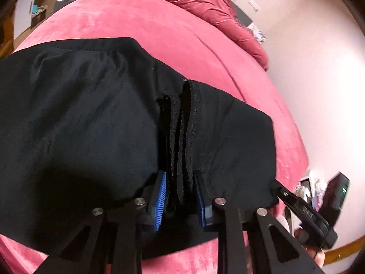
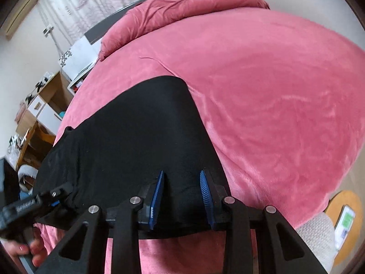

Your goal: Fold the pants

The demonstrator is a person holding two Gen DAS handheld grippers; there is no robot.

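Your black pants (image 1: pixel 79 118) lie on the pink blanket (image 1: pixel 141 29) of the bed, near its front edge, spread flat with a hem running across the far side.

Left gripper (image 1: pixel 181 196): your jaws stand narrow, and several bunched layers of the pants' edge rise in folds between the blue pads (image 1: pixel 160 201). The cloth fills the gap and the pads press against it on both sides, so you have a pinch on the fabric here.

Right gripper (image 2: pixel 182 198): your jaws are partly closed, blue pads (image 2: pixel 157 196) angled in on a raised ridge of black cloth at the near edge of the pants. The ridge sits between them and both pads touch it; it reads as a grip.

From the right wrist view, your left gripper shows at lower left on the same near edge, with your hand (image 2: pixel 27 251) on its handle. From the left wrist view, the right gripper shows at the right corner of the cloth.

A crumpled pink duvet (image 2: pixel 182 2) is heaped at the far end of the bed. A wooden shelf unit (image 2: pixel 43 111) stands beside the bed.
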